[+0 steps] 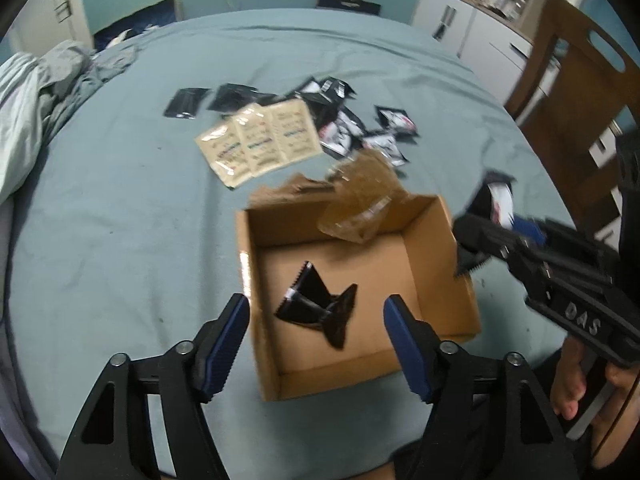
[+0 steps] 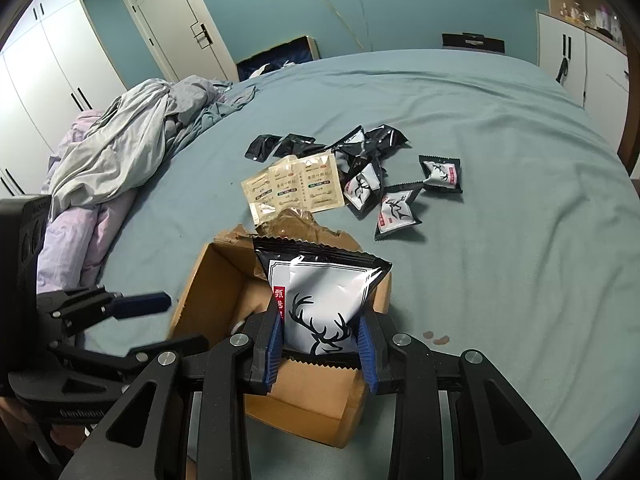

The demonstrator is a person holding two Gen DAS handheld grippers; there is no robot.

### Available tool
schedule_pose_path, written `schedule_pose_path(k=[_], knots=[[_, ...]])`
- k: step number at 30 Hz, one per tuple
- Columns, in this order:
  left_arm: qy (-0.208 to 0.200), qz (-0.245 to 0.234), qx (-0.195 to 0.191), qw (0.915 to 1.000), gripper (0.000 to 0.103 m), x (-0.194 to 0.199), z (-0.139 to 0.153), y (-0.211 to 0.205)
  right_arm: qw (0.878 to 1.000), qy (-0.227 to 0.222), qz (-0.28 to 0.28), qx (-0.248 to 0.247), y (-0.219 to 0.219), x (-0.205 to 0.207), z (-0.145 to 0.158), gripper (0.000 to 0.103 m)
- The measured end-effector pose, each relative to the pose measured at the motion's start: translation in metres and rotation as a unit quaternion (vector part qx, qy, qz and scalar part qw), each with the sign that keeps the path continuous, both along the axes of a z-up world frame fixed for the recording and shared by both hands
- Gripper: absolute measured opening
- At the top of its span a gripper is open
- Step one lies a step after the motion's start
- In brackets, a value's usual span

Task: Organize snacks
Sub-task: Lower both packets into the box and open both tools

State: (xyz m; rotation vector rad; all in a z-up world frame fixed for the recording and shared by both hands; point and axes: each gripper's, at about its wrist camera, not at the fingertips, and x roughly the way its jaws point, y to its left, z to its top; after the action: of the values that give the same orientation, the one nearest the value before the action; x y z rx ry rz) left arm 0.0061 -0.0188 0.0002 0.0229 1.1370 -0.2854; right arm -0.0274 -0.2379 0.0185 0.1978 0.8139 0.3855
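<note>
An open cardboard box (image 1: 440, 248) sits on a blue-green bed sheet. A black snack packet (image 1: 316, 308) lies on its floor. My left gripper (image 1: 316, 302) hangs open just above that packet, and its pads touch nothing. My right gripper (image 2: 320, 316) is shut on a black-and-white deer-print packet (image 2: 320, 292), held over the near right side of the box (image 2: 312, 400). In the left wrist view this gripper (image 1: 476, 240) is at the box's right wall. Beyond the box lie several more deer packets (image 2: 396, 208) and beige sachets (image 2: 296, 188).
Crumpled clear wrap (image 1: 356, 204) rests on the box's torn far flap. Rumpled grey and lilac bedding (image 2: 120, 152) is piled at the left. A wooden chair (image 1: 576, 92) stands at the right bed edge. White cabinets (image 2: 576, 52) line the walls.
</note>
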Motion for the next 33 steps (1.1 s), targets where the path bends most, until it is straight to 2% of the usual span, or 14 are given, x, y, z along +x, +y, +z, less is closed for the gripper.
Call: schedule_pose_path(k=[4,8,16,19,21,23,27,33], knots=[[0.003,0.037,0.000,0.9993,0.073,0.007,0.001,0.016,0.999,0.013,0.031,0.004,0.007,0.001,-0.004,0.030],[0.009,0.068,-0.006,0.9976,0.073,0.012,0.001,0.032,0.998,0.008,0.053,-0.023,0.020,-0.001,-0.002,0.030],[-0.003,0.081,0.006,0.9967,0.073,0.016,0.005,0.038,0.997,0.029,0.070,-0.036,0.028,0.005,-0.008,0.031],[-0.009,0.078,0.011,0.9968,0.073,0.015,0.008,0.038,0.997,0.033,0.058,-0.041,0.032,0.005,-0.009,0.047],[-0.010,0.078,0.009,0.9969,0.073,0.014,0.010,0.038,0.998,0.022,0.045,-0.039,0.030,0.003,-0.004,0.066],[-0.011,0.075,0.009,0.9971,0.073,0.013,0.011,0.037,0.999,0.007,0.033,-0.028,0.025,-0.001,0.001,0.071],[-0.021,0.070,0.022,0.9971,0.073,0.011,0.013,0.034,1.000,0.000,-0.006,-0.007,0.009,-0.005,0.005,0.073],[-0.028,0.064,0.036,0.9969,0.073,0.011,0.013,0.030,0.997,0.005,-0.070,-0.029,-0.003,-0.006,0.003,0.073]])
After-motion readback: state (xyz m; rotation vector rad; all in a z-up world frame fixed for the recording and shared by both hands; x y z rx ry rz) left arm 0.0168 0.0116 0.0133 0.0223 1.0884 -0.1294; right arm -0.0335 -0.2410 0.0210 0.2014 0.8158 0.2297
